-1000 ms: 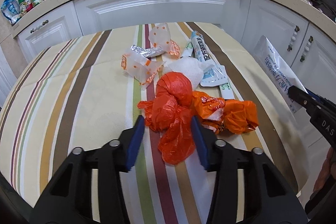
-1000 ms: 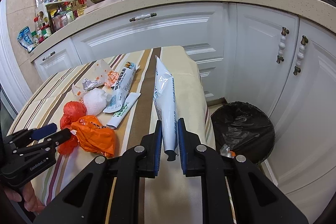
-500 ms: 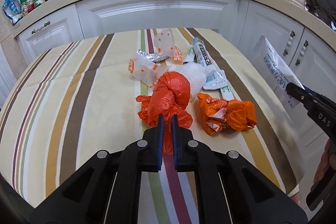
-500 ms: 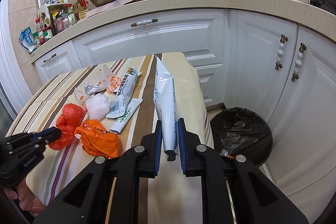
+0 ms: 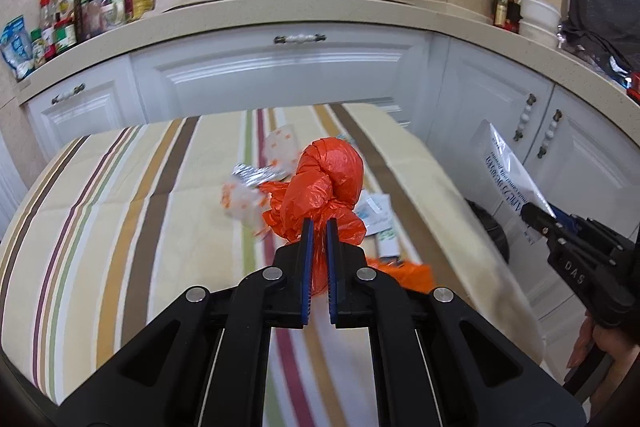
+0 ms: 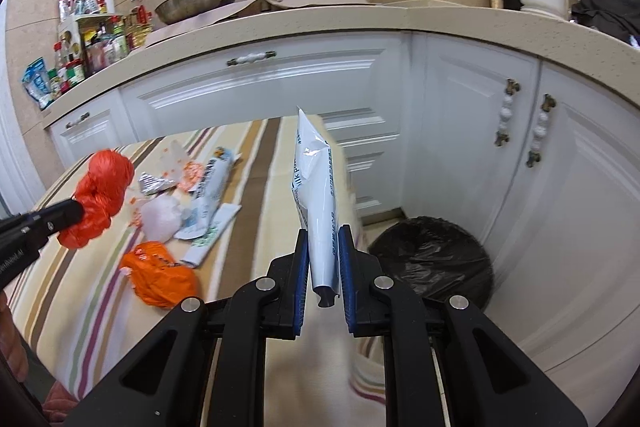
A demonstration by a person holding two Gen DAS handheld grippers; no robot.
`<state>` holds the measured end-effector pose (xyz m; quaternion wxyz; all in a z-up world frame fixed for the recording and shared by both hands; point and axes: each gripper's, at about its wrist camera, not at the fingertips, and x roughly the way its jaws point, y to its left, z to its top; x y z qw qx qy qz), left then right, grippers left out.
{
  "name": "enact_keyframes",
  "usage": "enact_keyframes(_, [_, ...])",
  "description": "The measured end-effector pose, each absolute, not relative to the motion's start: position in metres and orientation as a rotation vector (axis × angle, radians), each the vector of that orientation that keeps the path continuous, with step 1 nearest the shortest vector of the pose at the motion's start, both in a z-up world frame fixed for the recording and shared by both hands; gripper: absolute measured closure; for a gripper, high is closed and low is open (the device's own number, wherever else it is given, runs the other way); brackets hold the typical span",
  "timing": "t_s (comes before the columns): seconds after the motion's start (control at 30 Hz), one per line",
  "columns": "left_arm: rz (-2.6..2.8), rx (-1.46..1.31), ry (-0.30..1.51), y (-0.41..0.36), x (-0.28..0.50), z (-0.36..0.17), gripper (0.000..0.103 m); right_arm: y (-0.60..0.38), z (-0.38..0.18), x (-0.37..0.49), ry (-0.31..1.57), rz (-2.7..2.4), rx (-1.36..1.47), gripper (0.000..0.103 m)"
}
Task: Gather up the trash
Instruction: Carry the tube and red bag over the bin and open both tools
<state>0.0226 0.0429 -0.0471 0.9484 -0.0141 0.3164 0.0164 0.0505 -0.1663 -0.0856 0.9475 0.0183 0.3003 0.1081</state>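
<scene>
Left gripper (image 5: 319,227) has its jaws clamped on the knotted tail of the red plastic bag (image 5: 328,179), held above the striped desk (image 5: 120,187). Right gripper (image 6: 324,233) is clamped on a glossy white pouch (image 6: 316,183), near the black-lined bin (image 6: 436,259). Risks, imo: thin crinkly film could slip or tear at the pinch – the round bulge pulls on it; the slick, stiff pouch may slide out before it's over the bin.
</scene>
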Motion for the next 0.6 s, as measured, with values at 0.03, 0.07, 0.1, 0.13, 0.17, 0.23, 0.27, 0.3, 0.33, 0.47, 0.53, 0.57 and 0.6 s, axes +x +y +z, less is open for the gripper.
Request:
enact_keyframes(0.03, [0.019,-0.025,0.638,0.038,0.025,-0.045,0.097,-0.171,-0.085,0.051,0.608,0.207,0.037,0.087])
enact_keyframes(0.07, [0.001,-0.023,0.632,0.03,0.029,-0.043,0.097,-0.176,-0.085,0.052,0.605,0.192,0.037,0.087])
enact_keyframes(0.1, [-0.017,-0.022,0.629,0.023,0.033,-0.041,0.097,-0.18,-0.085,0.053,0.604,0.181,0.036,0.087])
enact_keyframes(0.13, [-0.031,-0.022,0.627,0.017,0.036,-0.04,0.097,-0.185,-0.085,0.054,0.601,0.162,0.034,0.087])
enact_keyframes(0.17, [-0.05,-0.02,0.623,0.008,0.042,-0.038,0.097,-0.19,-0.085,0.055,0.599,0.149,0.034,0.087])
enact_keyframes(0.23, [-0.066,-0.009,0.613,-0.007,0.05,-0.037,0.097,-0.202,-0.086,0.059,0.598,0.12,0.037,0.087])
enact_keyframes(0.27, [-0.079,-0.008,0.615,-0.016,0.056,-0.037,0.097,-0.208,-0.086,0.061,0.597,0.107,0.039,0.087])
enact_keyframes(0.3, [-0.09,-0.008,0.616,-0.025,0.062,-0.038,0.097,-0.215,-0.087,0.063,0.598,0.089,0.042,0.087])
enact_keyframes(0.33, [-0.098,0.0,0.615,-0.035,0.068,-0.039,0.097,-0.22,-0.089,0.065,0.599,0.078,0.044,0.087])
enact_keyframes(0.47, [-0.132,0.01,0.632,-0.069,0.088,-0.044,0.097,-0.242,-0.096,0.075,0.609,0.033,0.052,0.087])
enact_keyframes(0.53, [-0.146,0.021,0.64,-0.088,0.1,-0.048,0.097,-0.255,-0.1,0.082,0.612,0.011,0.063,0.087])
enact_keyframes(0.57, [-0.151,0.029,0.645,-0.097,0.105,-0.05,0.097,-0.26,-0.102,0.084,0.613,0.003,0.068,0.087])
enact_keyframes(0.6, [-0.158,0.032,0.651,-0.104,0.11,-0.052,0.097,-0.264,-0.104,0.086,0.614,-0.003,0.072,0.087])
